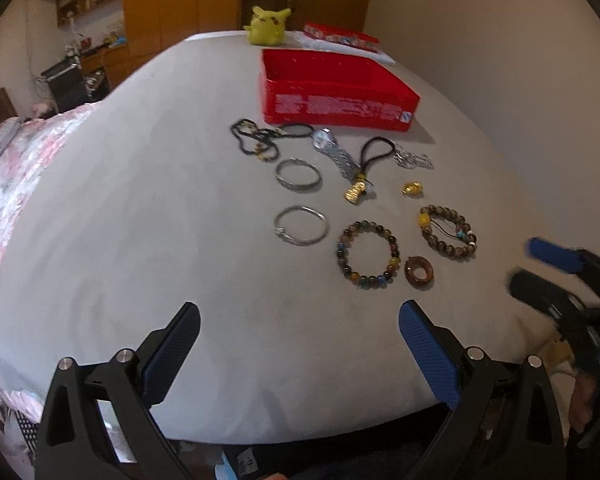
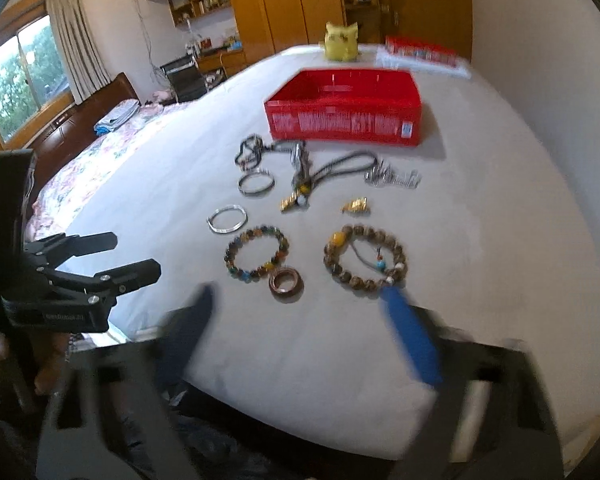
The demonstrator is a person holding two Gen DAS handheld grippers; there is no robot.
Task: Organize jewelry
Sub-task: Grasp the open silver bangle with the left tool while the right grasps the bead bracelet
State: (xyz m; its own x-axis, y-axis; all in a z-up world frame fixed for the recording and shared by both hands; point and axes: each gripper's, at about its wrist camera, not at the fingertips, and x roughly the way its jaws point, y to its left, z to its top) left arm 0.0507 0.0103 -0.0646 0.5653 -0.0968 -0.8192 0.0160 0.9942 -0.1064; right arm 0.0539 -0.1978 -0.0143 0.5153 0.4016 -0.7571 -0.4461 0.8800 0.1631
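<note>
My left gripper (image 1: 299, 322) hangs over the near edge of the white sheet (image 1: 140, 220), fingers wide apart, nothing btwn them. Jewelry is spread at 12–1 o'clock: black necklace (image 1: 254, 140), two silver bangles (image 1: 299, 175) (image 1: 301, 225), watch (image 1: 334, 150), gold charm (image 1: 356, 192), multicolor bead bracelet (image 1: 368, 254), brown ring (image 1: 419, 273), tan bead bracelet (image 1: 448, 232). Red box (image 1: 336, 92) sits beyond them, open-topped. My right gripper (image 2: 300, 304) is blurred, fingers apart, w/ the tan bracelet just past its right finger.
</note>
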